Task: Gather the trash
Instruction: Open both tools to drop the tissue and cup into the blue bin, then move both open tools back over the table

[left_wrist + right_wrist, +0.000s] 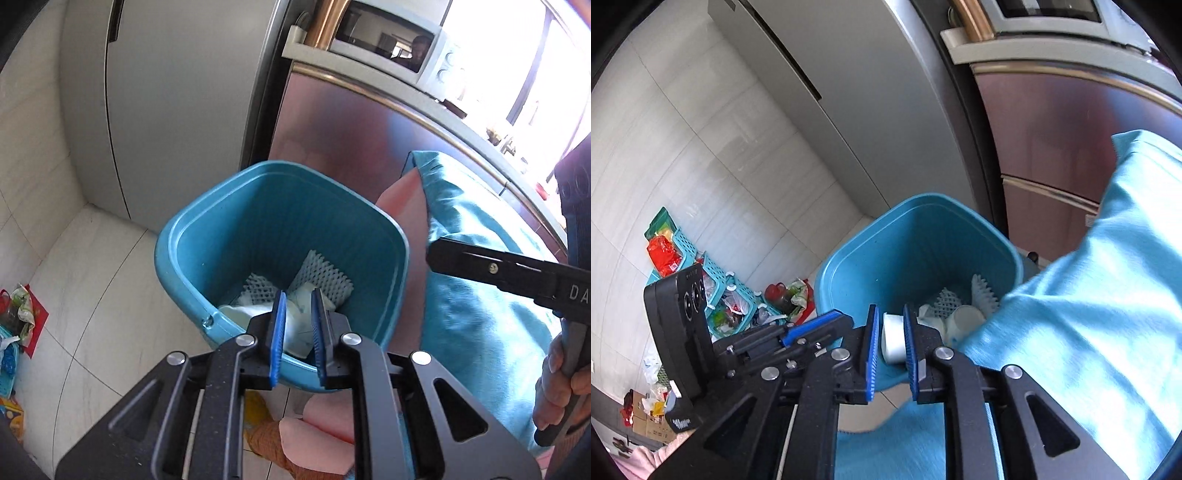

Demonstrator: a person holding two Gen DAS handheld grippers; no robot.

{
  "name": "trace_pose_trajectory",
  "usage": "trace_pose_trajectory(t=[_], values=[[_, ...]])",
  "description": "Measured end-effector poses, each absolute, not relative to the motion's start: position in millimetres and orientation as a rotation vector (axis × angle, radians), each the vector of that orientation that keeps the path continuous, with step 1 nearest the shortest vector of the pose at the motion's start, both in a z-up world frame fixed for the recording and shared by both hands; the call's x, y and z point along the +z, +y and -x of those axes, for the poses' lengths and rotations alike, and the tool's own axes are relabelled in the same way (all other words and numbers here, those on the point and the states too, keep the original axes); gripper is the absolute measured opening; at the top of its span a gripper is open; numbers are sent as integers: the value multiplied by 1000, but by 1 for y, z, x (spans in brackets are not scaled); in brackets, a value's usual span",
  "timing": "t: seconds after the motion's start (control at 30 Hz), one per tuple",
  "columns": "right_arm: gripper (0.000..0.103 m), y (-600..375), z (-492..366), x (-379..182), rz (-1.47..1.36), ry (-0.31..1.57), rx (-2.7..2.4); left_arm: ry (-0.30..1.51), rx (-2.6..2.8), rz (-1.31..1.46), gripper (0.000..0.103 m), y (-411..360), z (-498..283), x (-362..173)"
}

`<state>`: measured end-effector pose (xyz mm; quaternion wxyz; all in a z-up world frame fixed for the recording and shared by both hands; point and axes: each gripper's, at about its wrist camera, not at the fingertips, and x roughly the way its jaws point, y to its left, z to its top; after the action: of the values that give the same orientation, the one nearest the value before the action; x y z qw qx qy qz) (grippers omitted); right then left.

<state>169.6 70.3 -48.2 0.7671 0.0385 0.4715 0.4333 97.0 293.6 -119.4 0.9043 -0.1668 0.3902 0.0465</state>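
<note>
A teal plastic trash bin (258, 206) stands on the floor and holds white foam netting (321, 277) and crumpled white paper. My left gripper (298, 325) hovers over the bin's near rim, its blue pads narrowly apart with nothing between them; the white paper (295, 328) seen between them lies in the bin below. My right gripper (891, 339) hangs over the same bin (905, 236), jaws narrowly apart around a white paper cup (893, 338); I cannot tell whether the pads touch it. Further white cups (964, 319) and netting (947, 297) lie in the bin.
A grey fridge (177, 103) and a maroon cabinet (351, 125) with a microwave (391, 40) stand behind the bin. Teal baskets of clutter (727, 295) sit on the tiled floor at left. A light blue cloth (1089, 295) drapes at right.
</note>
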Motion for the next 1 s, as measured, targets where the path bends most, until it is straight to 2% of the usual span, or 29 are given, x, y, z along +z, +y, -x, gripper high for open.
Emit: trace_pose_trajectory(t=[0.3, 0.6, 1.0], values=[[24, 8, -143, -26, -94, 920, 916, 738, -4, 297, 27, 256, -86, -90], [33, -90, -112, -9, -155, 819, 777, 705, -194, 217, 36, 181, -84, -68], [43, -243, -85, -4, -249, 721, 402, 731, -460, 115, 36, 49, -94, -64]])
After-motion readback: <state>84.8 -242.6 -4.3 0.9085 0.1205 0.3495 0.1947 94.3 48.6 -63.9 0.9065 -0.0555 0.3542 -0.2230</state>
